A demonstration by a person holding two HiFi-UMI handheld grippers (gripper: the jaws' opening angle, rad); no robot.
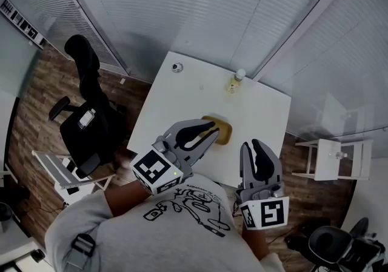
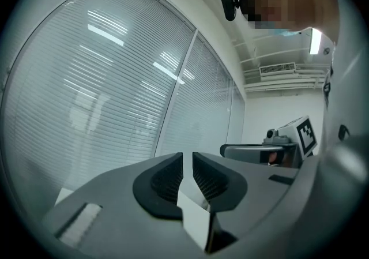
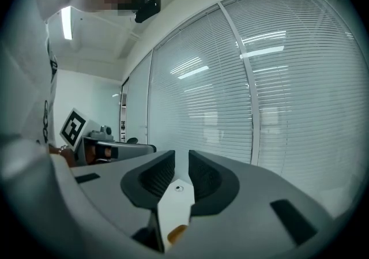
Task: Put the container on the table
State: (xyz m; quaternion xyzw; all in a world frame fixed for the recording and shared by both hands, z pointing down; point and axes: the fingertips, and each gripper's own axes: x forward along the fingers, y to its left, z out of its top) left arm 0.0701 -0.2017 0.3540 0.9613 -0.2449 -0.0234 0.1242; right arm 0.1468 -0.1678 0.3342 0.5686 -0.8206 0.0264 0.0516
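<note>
White table (image 1: 182,95), amber container (image 1: 225,134), black chair (image 1: 91,128), brown plank floor (image 1: 42,83), grey left tool (image 1: 212,133), grey right tool (image 1: 251,143)

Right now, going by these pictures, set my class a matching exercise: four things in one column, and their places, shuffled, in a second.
Things:
1. container
2. bottle
3. office chair
4. white stool

Places:
A. on the floor, left of the table
B. near the table's far edge
C. on the floor, right of the table
D. on the table, by the left claw

Pairs: 1-D, 2-B, 3-A, 4-C
</note>
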